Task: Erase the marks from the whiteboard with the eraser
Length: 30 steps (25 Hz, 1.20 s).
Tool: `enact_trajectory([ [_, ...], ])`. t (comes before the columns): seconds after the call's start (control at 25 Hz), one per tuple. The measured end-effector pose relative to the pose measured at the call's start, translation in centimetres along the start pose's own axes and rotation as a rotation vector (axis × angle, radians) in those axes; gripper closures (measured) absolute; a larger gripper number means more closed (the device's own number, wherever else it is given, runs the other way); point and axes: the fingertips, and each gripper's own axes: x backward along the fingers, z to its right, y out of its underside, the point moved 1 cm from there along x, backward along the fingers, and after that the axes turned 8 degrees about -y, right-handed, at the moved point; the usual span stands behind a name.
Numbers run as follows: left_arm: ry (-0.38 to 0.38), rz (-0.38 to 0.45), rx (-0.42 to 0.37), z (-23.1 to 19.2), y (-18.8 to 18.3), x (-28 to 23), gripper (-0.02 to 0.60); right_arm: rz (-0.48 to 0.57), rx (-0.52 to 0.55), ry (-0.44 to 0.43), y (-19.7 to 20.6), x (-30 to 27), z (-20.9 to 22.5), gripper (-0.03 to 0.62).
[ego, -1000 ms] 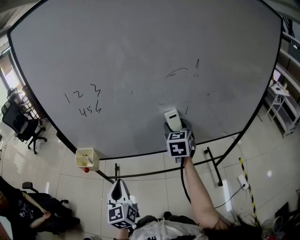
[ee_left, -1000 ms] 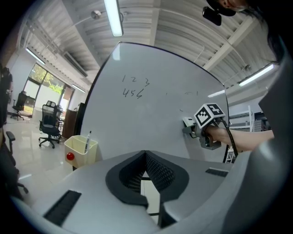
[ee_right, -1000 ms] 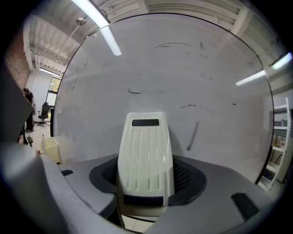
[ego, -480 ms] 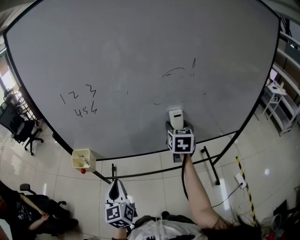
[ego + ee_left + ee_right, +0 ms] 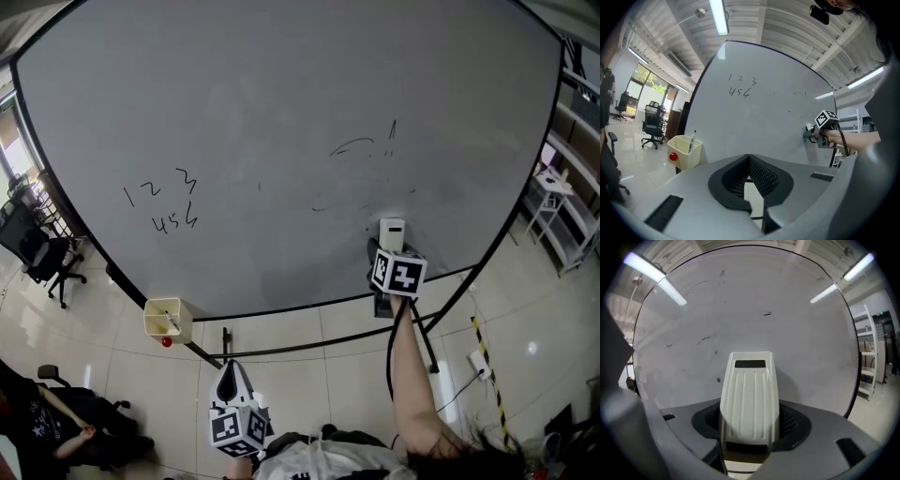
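The whiteboard fills the head view. The digits "123 456" are written at its left, and faint stroke remnants lie right of centre. My right gripper is shut on the white eraser, which is pressed to the board's lower right, below those remnants. In the right gripper view the eraser sits between the jaws of the right gripper, with small dark marks above it. My left gripper hangs low by the person's body, away from the board. In its own view the left gripper is shut and holds nothing.
A cream pen cup holding a marker hangs at the board's lower left edge, with a red knob under it. Office chairs and a seated person are on the left. Shelving is on the right, and the board's stand legs are below.
My right gripper has slid the eraser to the right along the lower part of the board. The left gripper has hardly moved.
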Motion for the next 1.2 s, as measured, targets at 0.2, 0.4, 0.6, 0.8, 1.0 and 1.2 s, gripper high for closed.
enact_trajectory([
  [0.2, 0.001, 0.01, 0.008, 0.2, -0.3, 0.0, 0.591, -0.083, 0.206, -0.163, 2.8, -2.3, -10.3, 0.324],
  [0.4, -0.021, 0.011, 0.013, -0.8, -0.5, 0.2, 0.591, -0.094, 0.086, -0.029, 2.5, -1.2, -2.2, 0.326],
  [0.6, -0.029, -0.002, 0.016, -1.4, 0.0, 0.3, 0.591, 0.041, -0.091, 0.085, -2.2, 3.5, 8.1, 0.324],
  [0.8, 0.003, 0.007, 0.021, -0.3, -0.3, -0.2, 0.591, 0.034, -0.09, -0.015, -6.7, 3.8, 6.3, 0.324],
  [1.0, 0.022, 0.003, 0.021, 0.3, -0.2, -0.2, 0.591, -0.054, 0.14, -0.087, -5.0, 1.1, -6.1, 0.324],
  [1.2, 0.022, 0.01, 0.033, 0.3, -0.4, -0.1, 0.591, -0.085, 0.387, -0.051, -3.7, 0.0, -11.9, 0.326],
])
